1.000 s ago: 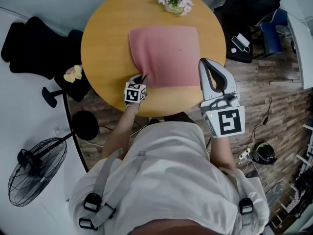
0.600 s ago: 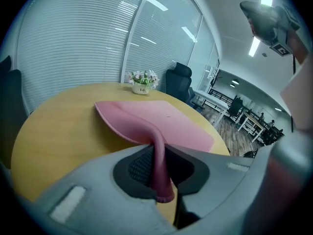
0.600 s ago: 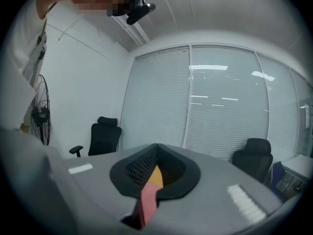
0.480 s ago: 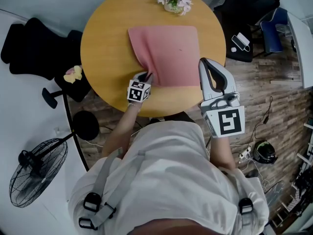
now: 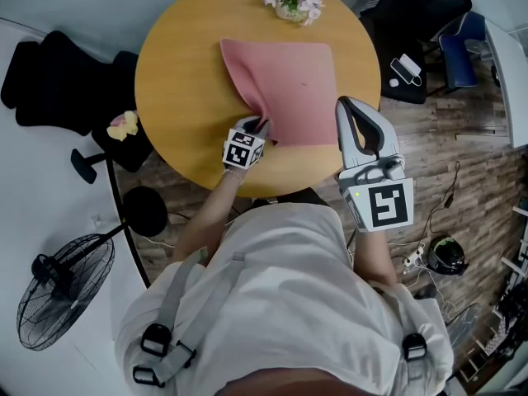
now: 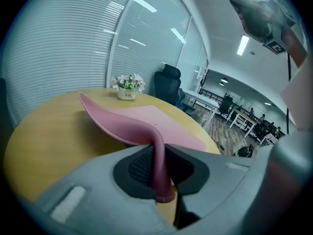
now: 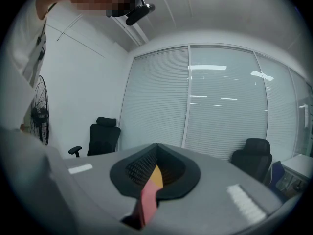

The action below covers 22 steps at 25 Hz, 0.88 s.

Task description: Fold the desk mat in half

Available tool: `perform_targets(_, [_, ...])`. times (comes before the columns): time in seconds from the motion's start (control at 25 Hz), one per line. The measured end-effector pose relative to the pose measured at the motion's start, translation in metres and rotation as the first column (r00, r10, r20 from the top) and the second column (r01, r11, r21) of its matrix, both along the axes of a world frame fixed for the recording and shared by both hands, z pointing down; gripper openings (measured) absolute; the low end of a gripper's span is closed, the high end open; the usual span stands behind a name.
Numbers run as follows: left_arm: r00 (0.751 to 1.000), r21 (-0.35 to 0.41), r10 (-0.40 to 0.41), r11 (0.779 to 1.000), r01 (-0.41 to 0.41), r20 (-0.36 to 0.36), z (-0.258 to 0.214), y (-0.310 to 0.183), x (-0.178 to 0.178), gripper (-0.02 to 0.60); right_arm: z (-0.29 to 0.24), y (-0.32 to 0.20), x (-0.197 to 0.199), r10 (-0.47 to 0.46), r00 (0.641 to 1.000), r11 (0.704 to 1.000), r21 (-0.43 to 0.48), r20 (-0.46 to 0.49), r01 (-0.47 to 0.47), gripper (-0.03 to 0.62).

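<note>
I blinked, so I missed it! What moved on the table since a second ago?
The left tool, gripping the mat by its near left corner, carried it up and rightward, peeling that edge off the table. The right tool kept still, clamped on the other near corner. The flowers stayed put.

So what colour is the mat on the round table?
Plain pink. The pink rectangular desk mat shows best in the head view.

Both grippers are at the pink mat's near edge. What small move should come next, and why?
Probably lift the right gripper level with the left gripper. Both are shut on the near edge of the desk mat, but only the left corner is raised off the table; the right side lies flat, risking a skewed fold.
</note>
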<state>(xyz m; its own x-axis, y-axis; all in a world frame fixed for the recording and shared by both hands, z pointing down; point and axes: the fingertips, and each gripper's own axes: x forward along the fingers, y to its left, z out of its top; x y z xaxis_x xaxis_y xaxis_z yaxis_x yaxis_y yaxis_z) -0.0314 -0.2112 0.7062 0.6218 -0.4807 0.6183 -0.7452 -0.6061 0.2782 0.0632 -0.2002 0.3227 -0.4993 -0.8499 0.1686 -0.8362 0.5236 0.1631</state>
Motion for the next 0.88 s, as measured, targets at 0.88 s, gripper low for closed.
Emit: perform_targets(0.88, [0.991,-0.004,0.131,0.991,-0.131,0.002,-0.002,-0.005,0.068,0.044,-0.003,-0.005,0.025,0.017,1.000,1.000,0.017,0.007,-0.017,0.003])
